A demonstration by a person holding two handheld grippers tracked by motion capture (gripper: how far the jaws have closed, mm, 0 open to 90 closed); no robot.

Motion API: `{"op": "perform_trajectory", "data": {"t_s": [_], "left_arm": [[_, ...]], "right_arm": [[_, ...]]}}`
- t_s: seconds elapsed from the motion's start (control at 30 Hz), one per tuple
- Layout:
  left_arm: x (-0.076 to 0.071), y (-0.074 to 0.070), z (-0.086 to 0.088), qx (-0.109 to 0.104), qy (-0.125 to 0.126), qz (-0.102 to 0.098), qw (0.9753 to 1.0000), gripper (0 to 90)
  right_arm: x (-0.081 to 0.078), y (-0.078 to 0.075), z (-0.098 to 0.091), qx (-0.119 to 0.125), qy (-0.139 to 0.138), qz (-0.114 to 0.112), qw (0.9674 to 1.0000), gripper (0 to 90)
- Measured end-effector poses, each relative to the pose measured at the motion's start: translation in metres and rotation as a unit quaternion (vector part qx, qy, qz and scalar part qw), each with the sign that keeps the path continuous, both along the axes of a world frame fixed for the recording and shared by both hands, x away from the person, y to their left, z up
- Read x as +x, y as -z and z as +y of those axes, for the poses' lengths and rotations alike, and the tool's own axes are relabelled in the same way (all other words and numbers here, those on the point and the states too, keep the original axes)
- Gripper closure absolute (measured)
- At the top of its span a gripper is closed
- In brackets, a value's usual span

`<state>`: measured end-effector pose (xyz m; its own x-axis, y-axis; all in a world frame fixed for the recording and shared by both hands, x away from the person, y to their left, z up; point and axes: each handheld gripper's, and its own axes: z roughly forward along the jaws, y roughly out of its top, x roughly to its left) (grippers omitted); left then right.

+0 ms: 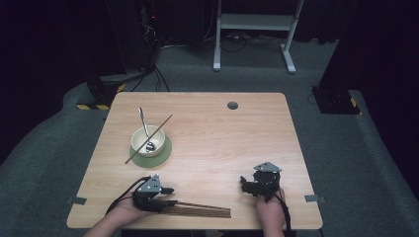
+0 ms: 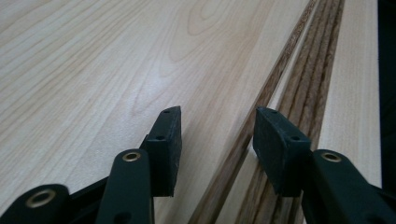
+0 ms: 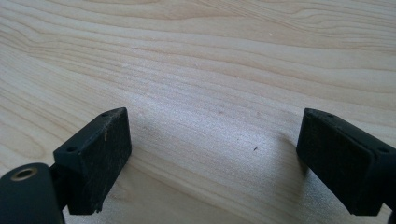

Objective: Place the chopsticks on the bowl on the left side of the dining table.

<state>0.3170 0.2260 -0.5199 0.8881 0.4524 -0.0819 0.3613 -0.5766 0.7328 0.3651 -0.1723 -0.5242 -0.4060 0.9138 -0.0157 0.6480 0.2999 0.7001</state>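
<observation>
Left gripper (image 1: 167,196) sits at the lower left of the high view, its tips pointing toward the right of the frame and resting over the near end of a bundle of chopsticks (image 1: 200,210) that lies flat on the counter (image 1: 222,143) along its bottom edge. In the left gripper view its jaws stand partly open, with one chopstick (image 2: 243,140) running up between the pads (image 2: 170,140); neither pad presses on it, so nothing is gripped yet. The other sticks (image 2: 308,93) of the bundle lie just beside it, under and beyond the pad at the right of that view.

The relation that matters is alignment: the bundle's long axis runs left to right in the high view, almost the same line as the gripper's own reach, so the jaws straddle the stick across its width. Closing on the one stick between them, without catching a neighbour, looks like the step in hand.

Right gripper (image 1: 247,185) rests at the lower right of the high view, well apart from the bundle's far end, jaws wide open over bare wood in its own view.

Farther up and left stands a bowl (image 1: 148,140) on a green coaster (image 1: 166,150), holding a spoon (image 1: 145,129), with a single chopstick (image 1: 148,139) laid across its rim. The left hand is clearly the nearer to the bundle.
</observation>
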Motion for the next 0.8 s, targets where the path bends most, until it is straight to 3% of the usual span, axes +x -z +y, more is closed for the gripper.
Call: {"op": "perform_trajectory", "data": {"t_s": [0.47, 0.8], "left_arm": [[0.0038, 0.0003, 0.0058, 0.007, -0.025, -0.014, 0.9996, 72.2], [0.0060, 0.0000, 0.0077, 0.011, -0.037, -0.017, 0.9991, 77.3]], "right_arm": [[0.0000, 0.0000, 0.0000, 0.000, 0.000, 0.000, 1.0000, 9.7], [0.0000, 0.0000, 0.0000, 0.000, 0.000, 0.000, 1.0000, 9.7]]}}
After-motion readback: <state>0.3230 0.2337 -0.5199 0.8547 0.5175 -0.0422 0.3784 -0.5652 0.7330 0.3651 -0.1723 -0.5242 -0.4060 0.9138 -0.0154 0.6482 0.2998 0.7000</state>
